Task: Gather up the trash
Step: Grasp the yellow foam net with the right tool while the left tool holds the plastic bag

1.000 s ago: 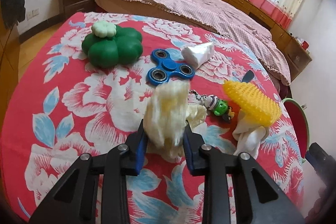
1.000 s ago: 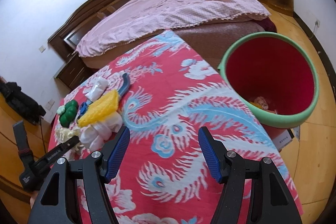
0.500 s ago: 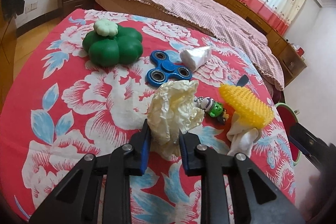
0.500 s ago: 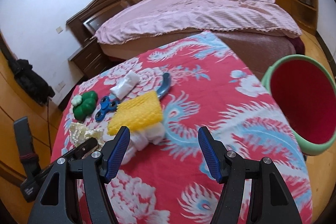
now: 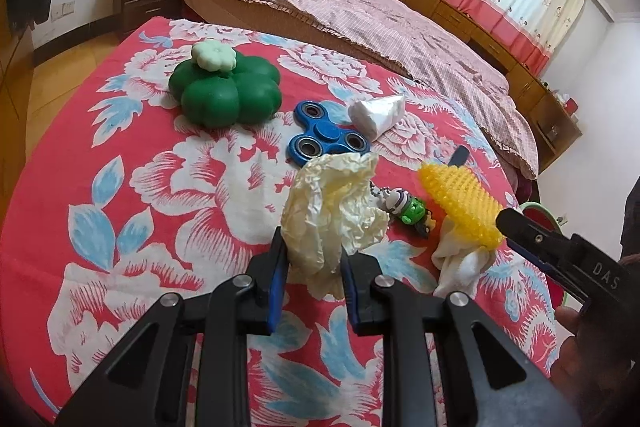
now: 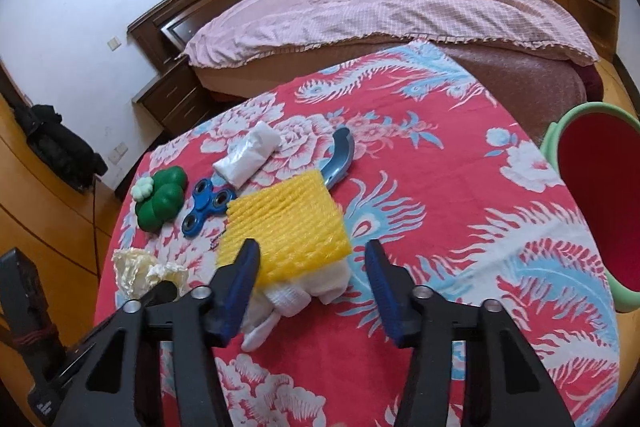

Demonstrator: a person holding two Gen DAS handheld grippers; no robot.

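The left gripper (image 5: 312, 277) pinches the crumpled cream-yellow paper wad (image 5: 332, 211) just above the red floral cloth (image 5: 120, 187). Only the right wrist view shows the green-rimmed red bin (image 6: 596, 203) (far right of the tongs). The right gripper (image 6: 310, 267) is closing, pads not yet pressing, around the white crumpled tissue (image 6: 296, 291) partly covered by the yellow bristled brush (image 6: 288, 227). A blue fidget spinner (image 5: 326, 141) lies beyond.

Crumpled paper wads: three – cream wad (image 5: 332, 215), white wad (image 5: 376, 111), white wad under brush (image 5: 460, 263). Toys: green flower toy (image 5: 224, 91), blue spinner (image 5: 326, 139), small keychain figure (image 5: 408, 207). One yellow brush (image 6: 288, 227). One bin (image 6: 592, 195).
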